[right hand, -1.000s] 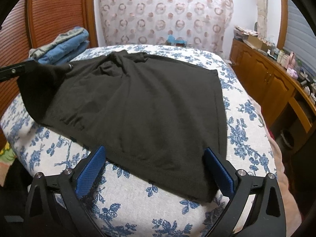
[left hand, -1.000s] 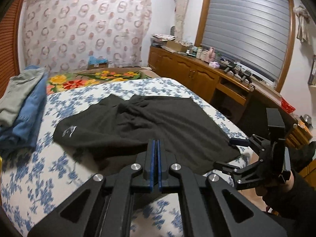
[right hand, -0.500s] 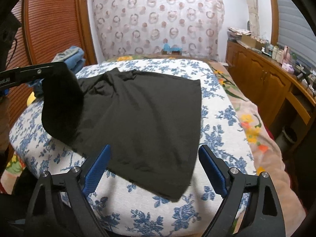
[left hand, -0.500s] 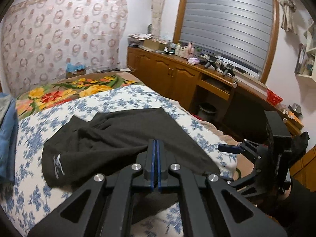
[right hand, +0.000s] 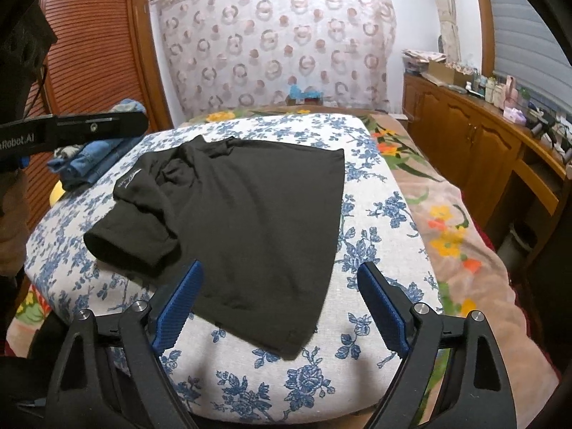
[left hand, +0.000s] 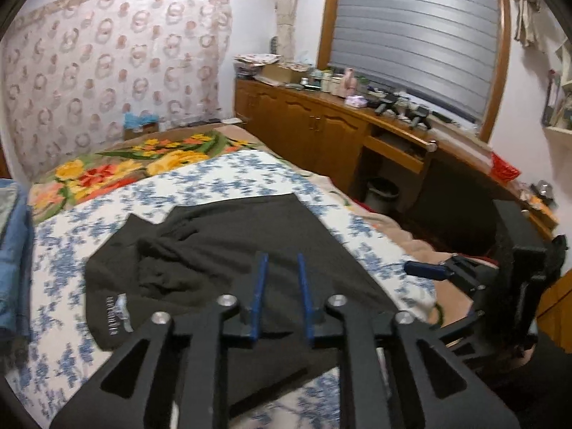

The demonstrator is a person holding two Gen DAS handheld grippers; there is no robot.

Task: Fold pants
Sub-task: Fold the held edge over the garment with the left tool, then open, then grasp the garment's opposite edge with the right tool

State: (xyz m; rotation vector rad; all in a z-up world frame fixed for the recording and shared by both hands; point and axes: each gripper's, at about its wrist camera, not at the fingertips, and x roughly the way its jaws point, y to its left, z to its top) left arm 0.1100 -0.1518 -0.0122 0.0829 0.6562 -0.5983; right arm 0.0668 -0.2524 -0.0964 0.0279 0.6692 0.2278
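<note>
Black knit pants lie spread on the white bedspread with blue flowers, one end doubled over itself at our left, the printed logo facing up there. Our left gripper has just been opening; its blue pads stand a little apart above the cloth, clamping nothing. Our right gripper has its jaws wide, having just narrowed slightly, and hovers over the near hem without pressing it. Under the bedspread we see a bright flowered blanket. Folded blue jeans and grey clothes sit stacked near the slatted wooden door. A ring-patterned curtain covers the far wall, and wooden cabinets cluttered with bottles run under the shuttered window
</note>
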